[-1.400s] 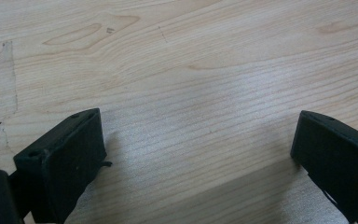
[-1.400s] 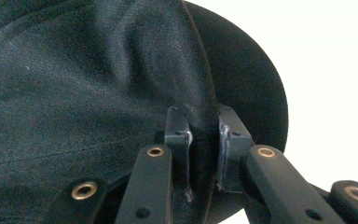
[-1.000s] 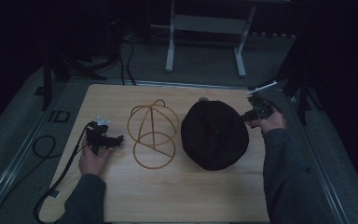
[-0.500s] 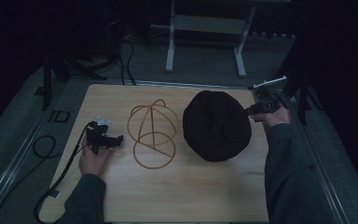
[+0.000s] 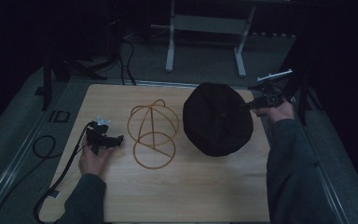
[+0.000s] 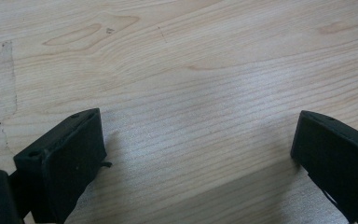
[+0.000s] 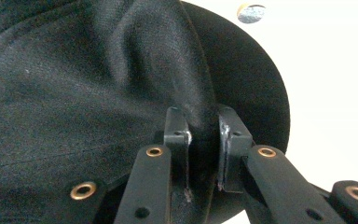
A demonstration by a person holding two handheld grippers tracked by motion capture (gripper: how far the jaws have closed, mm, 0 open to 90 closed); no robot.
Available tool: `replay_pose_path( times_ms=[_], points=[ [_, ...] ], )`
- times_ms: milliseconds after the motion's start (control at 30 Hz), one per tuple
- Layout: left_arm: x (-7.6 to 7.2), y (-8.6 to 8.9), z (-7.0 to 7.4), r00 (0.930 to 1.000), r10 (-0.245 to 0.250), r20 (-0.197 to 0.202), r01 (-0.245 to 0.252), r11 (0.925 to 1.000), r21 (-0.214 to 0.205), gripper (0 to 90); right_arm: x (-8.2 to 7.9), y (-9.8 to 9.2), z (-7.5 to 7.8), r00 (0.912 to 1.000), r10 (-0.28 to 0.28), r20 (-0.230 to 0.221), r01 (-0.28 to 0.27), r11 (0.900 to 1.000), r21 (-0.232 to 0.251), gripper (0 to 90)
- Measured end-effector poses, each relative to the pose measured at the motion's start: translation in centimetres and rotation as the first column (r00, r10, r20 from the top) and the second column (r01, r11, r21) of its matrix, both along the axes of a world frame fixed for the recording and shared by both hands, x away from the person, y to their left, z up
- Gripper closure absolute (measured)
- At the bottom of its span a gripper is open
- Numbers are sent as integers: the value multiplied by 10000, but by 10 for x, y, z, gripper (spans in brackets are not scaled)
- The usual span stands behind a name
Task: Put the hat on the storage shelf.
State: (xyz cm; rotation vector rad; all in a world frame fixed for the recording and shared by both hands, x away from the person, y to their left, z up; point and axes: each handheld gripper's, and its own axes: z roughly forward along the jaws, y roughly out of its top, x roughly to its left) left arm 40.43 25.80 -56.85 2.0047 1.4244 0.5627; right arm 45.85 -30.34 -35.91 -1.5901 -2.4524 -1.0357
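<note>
My right gripper (image 5: 251,105) is pinching a fold at the edge of the round black fabric cap (image 5: 218,119), holding it tilted over the light wooden table (image 5: 205,196). The golden wire dome-shaped hat stand (image 5: 152,132) lies at nine o'clock from the cap, just beside it. My left gripper (image 5: 114,141), spread wide and holding nothing, rests at the stand's nine o'clock and is nearer to it.

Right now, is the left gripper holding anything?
No, the left gripper has its jaws wide apart over the bare wooden table.
</note>
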Motion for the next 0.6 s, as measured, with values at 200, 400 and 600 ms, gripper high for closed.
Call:
replay_pose_path(
  times_ms=[200, 400, 600],
  points=[
    [0, 0, 0, 10000, -4, 0, 4, 10000, 0, 24, 0, 3, 6, 9999, 82, 69, -82, 9999, 72, 774],
    [0, 0, 0, 10000, -5, 0, 5, 10000, 0, 24, 0, 5, 13, 9998, 88, 183, -92, 9997, 234, 774],
    [0, 0, 0, 10000, -22, -14, 22, 10000, 23, 24, 1, 10, 20, 9995, 191, 254, -199, 9993, 329, 773]
  ],
)
